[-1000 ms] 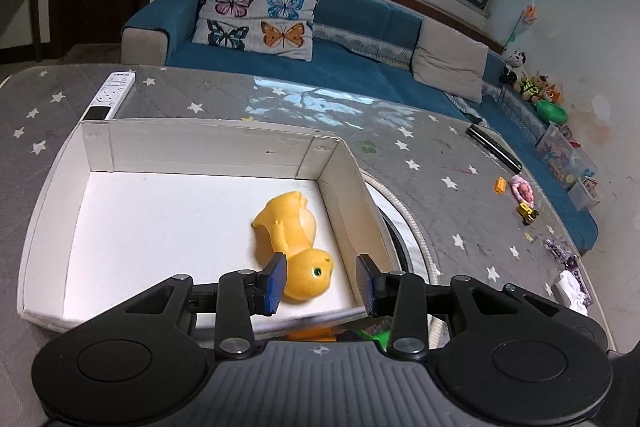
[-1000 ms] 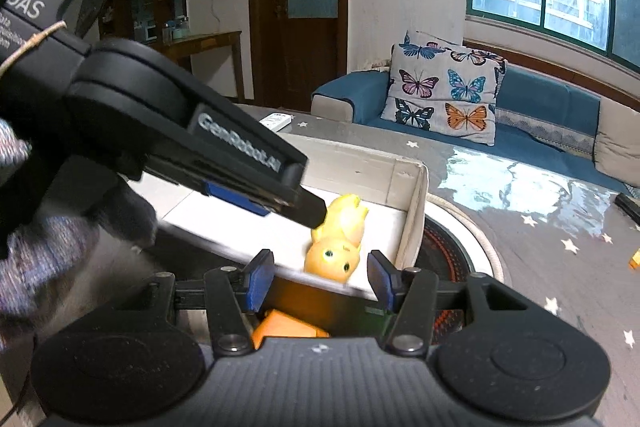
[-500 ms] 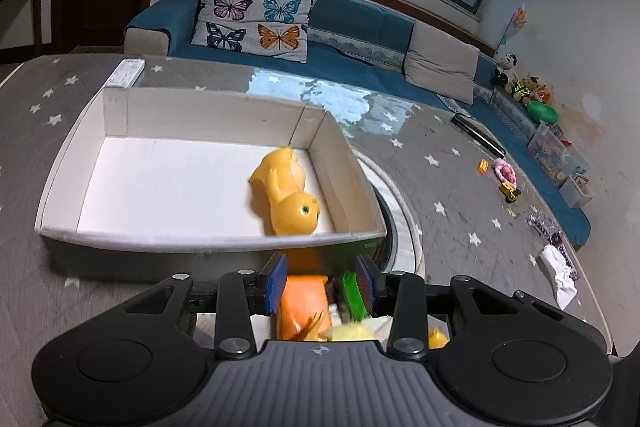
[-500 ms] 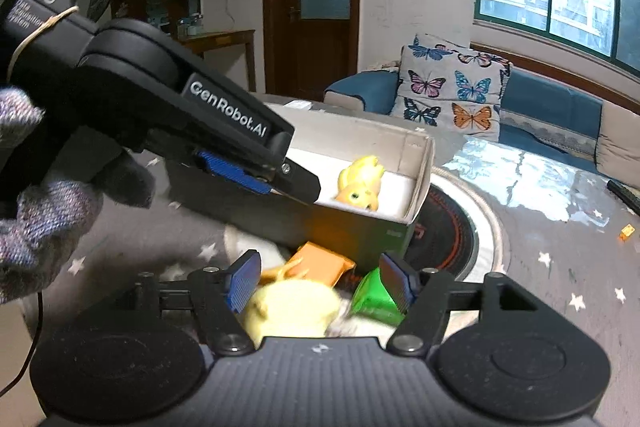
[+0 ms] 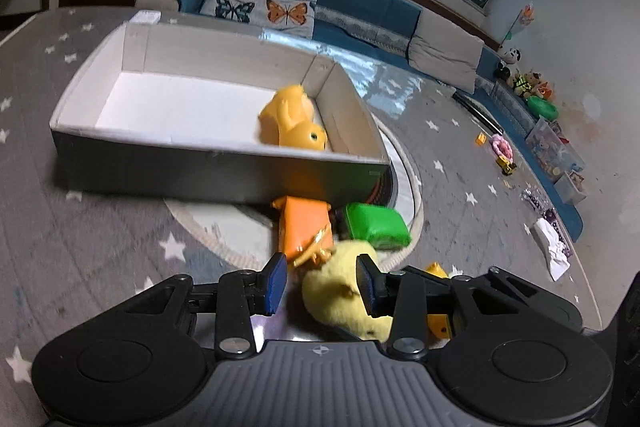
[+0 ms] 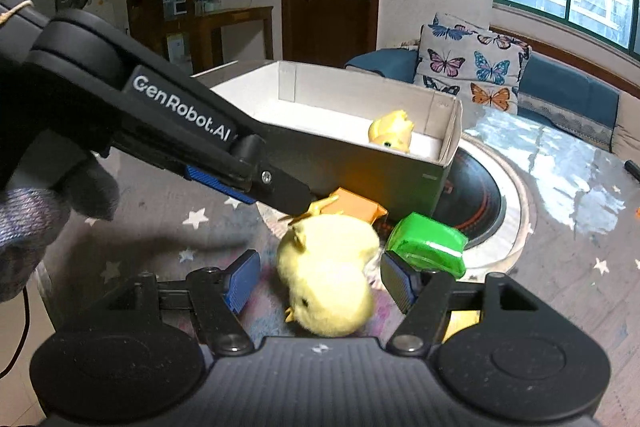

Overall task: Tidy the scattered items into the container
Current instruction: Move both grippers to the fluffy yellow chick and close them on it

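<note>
right gripper (image 6: 320,283) wide open, straddling yellow plush chick (image 6: 326,275) on star-print mat, just before cardboard box (image 6: 360,163). left gripper (image 5: 322,281) also open, empty, near orange toy (image 5: 306,227). best grip: close squarely across chick's body, avoid snagging green block (image 6: 428,245).

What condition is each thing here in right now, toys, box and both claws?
Cardboard box: open-topped, upright on the mat.
Orange rubber duck: lying inside the box, by its right wall.
Yellow plush chick: on the mat, outside the box, between the right claw's fingers, ungripped.
Orange toy: on the mat against the box.
Green block: on the mat, tilted.
Left claw: open.
Right claw: open.
</note>
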